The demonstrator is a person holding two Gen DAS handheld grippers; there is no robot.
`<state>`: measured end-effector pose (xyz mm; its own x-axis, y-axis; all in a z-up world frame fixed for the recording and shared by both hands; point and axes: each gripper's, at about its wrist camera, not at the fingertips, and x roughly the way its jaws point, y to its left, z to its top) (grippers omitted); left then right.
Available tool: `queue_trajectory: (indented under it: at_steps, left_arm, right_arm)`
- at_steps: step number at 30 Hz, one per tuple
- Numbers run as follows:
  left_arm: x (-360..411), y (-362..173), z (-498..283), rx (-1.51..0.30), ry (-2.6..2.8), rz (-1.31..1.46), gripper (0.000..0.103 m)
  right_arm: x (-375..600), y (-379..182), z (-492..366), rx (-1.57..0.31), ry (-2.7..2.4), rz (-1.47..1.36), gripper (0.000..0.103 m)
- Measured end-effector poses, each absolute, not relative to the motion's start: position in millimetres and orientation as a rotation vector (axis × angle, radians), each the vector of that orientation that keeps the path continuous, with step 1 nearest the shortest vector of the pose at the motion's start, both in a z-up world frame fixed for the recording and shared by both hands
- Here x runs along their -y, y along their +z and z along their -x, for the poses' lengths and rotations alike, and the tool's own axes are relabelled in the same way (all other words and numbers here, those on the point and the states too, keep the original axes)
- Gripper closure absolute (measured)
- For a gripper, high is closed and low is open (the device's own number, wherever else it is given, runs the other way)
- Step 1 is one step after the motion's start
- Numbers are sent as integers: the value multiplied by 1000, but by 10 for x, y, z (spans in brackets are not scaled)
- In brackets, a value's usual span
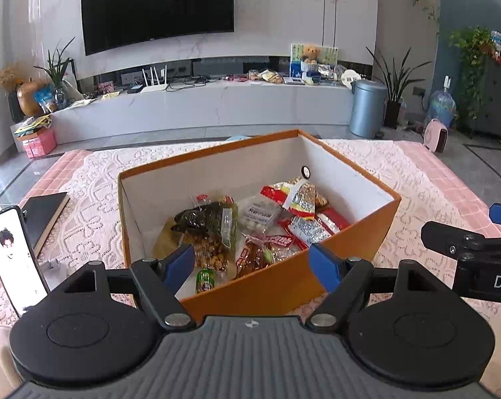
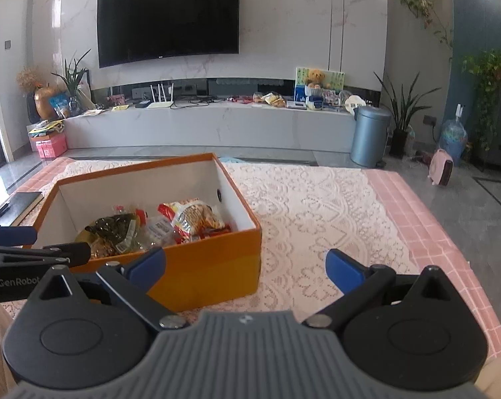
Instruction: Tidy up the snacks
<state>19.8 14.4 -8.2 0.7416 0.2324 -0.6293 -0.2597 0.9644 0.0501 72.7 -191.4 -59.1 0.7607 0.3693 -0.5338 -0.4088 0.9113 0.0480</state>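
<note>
Snack packets (image 1: 250, 222) piled in orange box (image 1: 283, 276) on lace tablecloth (image 2: 316, 216) — wrapper print unreadable. Left gripper (image 1: 252, 264) and right gripper (image 2: 247, 266) both spread, empty — "GenRobot" legible on left's body.

— From my feed, a phone (image 1: 16, 259) stands propped at the left edge of the lace tablecloth (image 1: 366, 166), its screen lit with a face. A dark book (image 1: 44, 216) lies flat just behind it.

— I see the book (image 2: 22, 202) too. Beyond the table?

— A black television (image 2: 169, 16) on the marble wall, and a long white console (image 2: 210, 126) under it carrying a router (image 2: 160, 98) and a teddy bear (image 2: 315, 78). A blue-grey bin (image 2: 370, 134) stands at its right end, a potted plant (image 2: 403, 113) beside that.
</note>
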Motion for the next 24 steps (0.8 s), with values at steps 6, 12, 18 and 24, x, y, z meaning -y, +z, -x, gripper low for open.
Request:
queue_trajectory:
  at_steps: [6, 12, 18, 24]
  left_arm:
    - [-106, -89, -191, -697, 261, 30, 12]
    - [-85, -38, -179, -690, 265, 19, 12]
    - [-89, -13, -178, -685, 264, 18, 12]
    - [-98, 2, -179, -683, 264, 20, 12]
  right_arm:
    - [1919, -616, -714, -574, 430, 64, 4]
    - [1936, -585, -691, -566, 434, 60, 4]
    - [1929, -565, -665, -559, 445, 66, 4]
    - [1947, -556, -668, -553, 444, 64, 4]
